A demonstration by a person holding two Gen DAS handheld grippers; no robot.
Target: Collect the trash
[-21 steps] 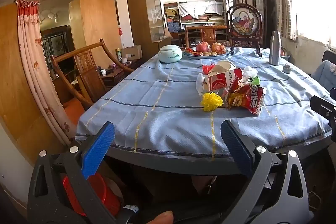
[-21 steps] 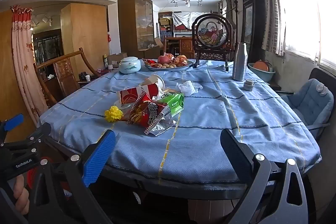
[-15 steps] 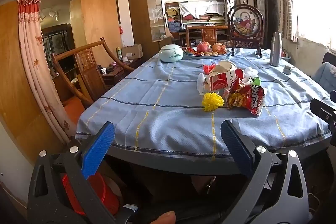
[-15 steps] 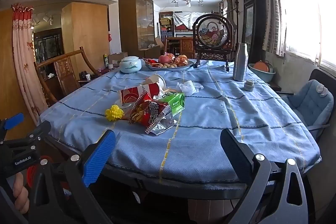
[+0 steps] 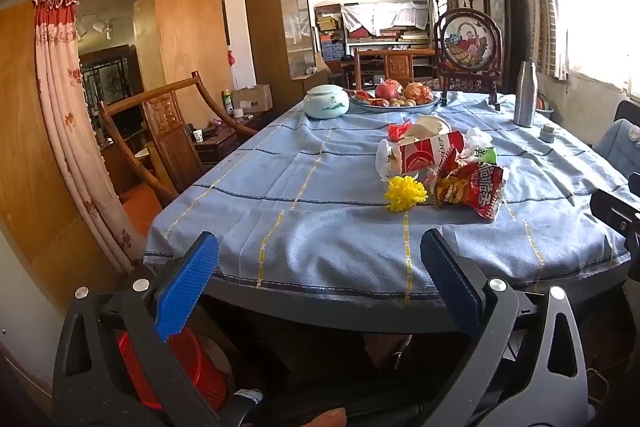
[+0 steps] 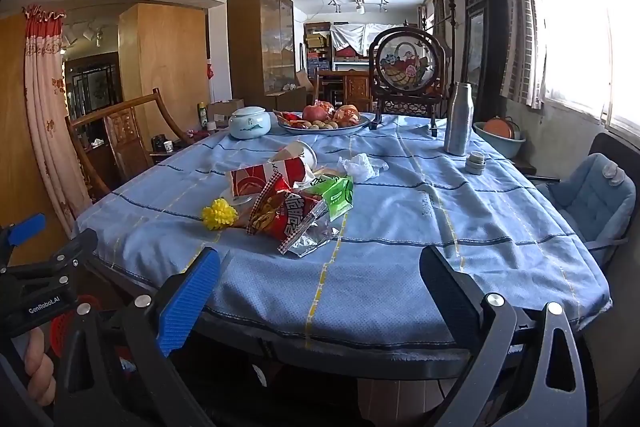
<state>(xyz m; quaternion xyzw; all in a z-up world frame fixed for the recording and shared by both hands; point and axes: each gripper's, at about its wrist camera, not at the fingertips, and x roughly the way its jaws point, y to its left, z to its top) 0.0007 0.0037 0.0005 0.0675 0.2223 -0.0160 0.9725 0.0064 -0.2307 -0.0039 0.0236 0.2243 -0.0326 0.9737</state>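
Observation:
A heap of trash lies mid-table on the blue cloth: a red snack bag (image 5: 476, 191) (image 6: 288, 215), a red and white paper cup (image 5: 428, 155) (image 6: 272, 175) on its side, a green packet (image 6: 336, 193), a crumpled white tissue (image 6: 360, 165) and a yellow flower ball (image 5: 405, 193) (image 6: 219, 213). My left gripper (image 5: 320, 285) is open and empty, in front of the table's near edge. My right gripper (image 6: 320, 287) is open and empty, also short of the edge. The left gripper shows at the left of the right wrist view (image 6: 28, 267).
A red bin (image 5: 188, 371) stands on the floor under the table's left corner. Far on the table (image 6: 400, 291) are a pale lidded jar (image 5: 325, 101), a fruit plate (image 5: 396, 98), a steel bottle (image 6: 459, 119) and a framed screen. A wooden chair (image 5: 168, 139) is left, a blue chair (image 6: 592, 199) right.
Both grippers have drifted slightly toward the table; the view has barely shifted. Both stay open and empty.

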